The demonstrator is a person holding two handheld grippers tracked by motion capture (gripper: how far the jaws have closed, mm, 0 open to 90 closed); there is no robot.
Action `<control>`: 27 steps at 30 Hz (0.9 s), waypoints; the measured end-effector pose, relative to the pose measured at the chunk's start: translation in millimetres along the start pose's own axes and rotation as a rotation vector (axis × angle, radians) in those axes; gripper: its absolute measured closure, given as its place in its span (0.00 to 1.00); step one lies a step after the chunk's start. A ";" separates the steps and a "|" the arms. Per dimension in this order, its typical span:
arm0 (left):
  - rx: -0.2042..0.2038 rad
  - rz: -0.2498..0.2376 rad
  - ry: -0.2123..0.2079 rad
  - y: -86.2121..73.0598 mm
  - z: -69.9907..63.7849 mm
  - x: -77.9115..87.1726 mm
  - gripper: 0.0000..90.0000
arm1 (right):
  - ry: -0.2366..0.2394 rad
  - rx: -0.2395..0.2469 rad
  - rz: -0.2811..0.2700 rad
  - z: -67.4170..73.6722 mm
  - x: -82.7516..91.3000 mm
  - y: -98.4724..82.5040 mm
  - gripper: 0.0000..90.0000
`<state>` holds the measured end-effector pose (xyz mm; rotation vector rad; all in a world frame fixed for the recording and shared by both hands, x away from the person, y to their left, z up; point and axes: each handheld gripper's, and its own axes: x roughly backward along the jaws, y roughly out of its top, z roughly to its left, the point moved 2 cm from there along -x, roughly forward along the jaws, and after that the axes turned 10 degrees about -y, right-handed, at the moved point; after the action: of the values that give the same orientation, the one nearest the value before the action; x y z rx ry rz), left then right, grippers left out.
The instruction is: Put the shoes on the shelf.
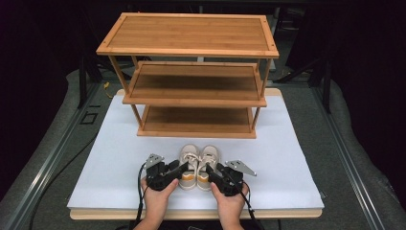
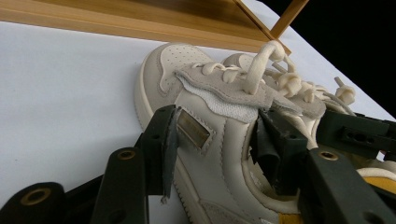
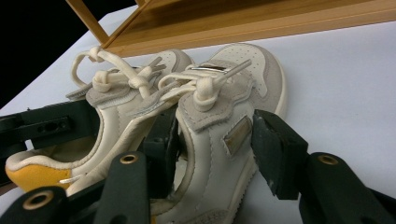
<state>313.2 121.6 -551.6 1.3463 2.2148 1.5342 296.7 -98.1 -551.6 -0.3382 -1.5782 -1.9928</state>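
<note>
A pair of small cream sneakers with yellow heels stands side by side on the white board, toes toward the shelf: the left shoe point(image 1: 189, 159) point(image 2: 173, 70) point(image 3: 114, 123) and the right shoe point(image 1: 209, 157) point(image 3: 254, 70) point(image 2: 301, 91). My left gripper point(image 1: 181, 167) point(image 2: 217, 140) straddles the left shoe's outer side wall, one jaw outside by the label and the other inside the opening; the jaws stand wide and open. My right gripper point(image 1: 213, 171) point(image 3: 217, 144) straddles the right shoe's outer side the same way, with a gap at the outside jaw, and is open too.
A three-tier bamboo shoe rack point(image 1: 191, 36) stands just beyond the shoes, its bottom shelf point(image 1: 196, 120) nearest them. The white board point(image 1: 287, 158) lies on a wooden tabletop. Grey floor and metal rails run along both sides.
</note>
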 end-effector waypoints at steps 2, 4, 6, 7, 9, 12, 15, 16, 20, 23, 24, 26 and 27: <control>0.003 -0.009 0.003 -1.0 -0.6 -0.1 0.59 | -0.013 -0.006 -0.016 1.3 0.2 -1.9 0.59; 0.003 -0.015 0.003 -1.6 -0.3 -0.1 0.59 | -0.013 -0.007 -0.019 1.3 0.3 -2.4 0.59; 0.004 -0.014 0.004 -1.5 -0.4 -0.2 0.59 | -0.015 -0.010 -0.020 1.2 0.4 -2.5 0.60; 0.002 -0.010 0.007 -1.2 -0.9 -0.2 0.59 | -0.014 -0.010 -0.019 1.3 0.4 -2.5 0.60; -0.002 -0.006 0.011 -1.0 -1.2 -0.2 0.60 | -0.020 -0.007 -0.019 2.1 0.3 -2.4 0.61; 0.001 -0.020 0.004 -2.3 -0.1 0.1 0.60 | -0.038 -0.007 -0.026 3.2 -0.8 -1.7 0.61; 0.006 -0.027 0.001 -3.2 0.5 0.7 0.61 | -0.030 -0.005 -0.032 3.3 -1.9 -1.2 0.61; 0.004 -0.024 0.006 -3.0 0.0 0.8 0.61 | -0.030 0.002 -0.018 2.9 -1.3 -0.7 0.62; 0.000 -0.022 0.015 -2.7 -0.8 1.0 0.62 | -0.012 0.016 -0.015 3.0 -2.2 0.7 0.63; -0.004 -0.018 0.017 -2.5 -1.1 1.3 0.62 | -0.022 0.029 -0.021 2.9 -3.5 1.9 0.63; -0.004 -0.016 0.018 -2.3 -1.2 1.4 0.62 | -0.031 0.033 -0.015 2.5 -3.6 2.2 0.64; -0.003 -0.017 0.020 -2.3 -1.5 1.4 0.62 | -0.005 0.033 -0.016 2.0 -4.2 2.9 0.64; -0.002 -0.016 0.021 -2.3 -1.6 1.4 0.63 | -0.005 0.034 -0.014 2.0 -4.3 3.1 0.64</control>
<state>310.1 121.3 -552.1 1.3150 2.2299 1.5515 301.6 -95.6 -550.8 -0.3194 -1.6195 -1.9746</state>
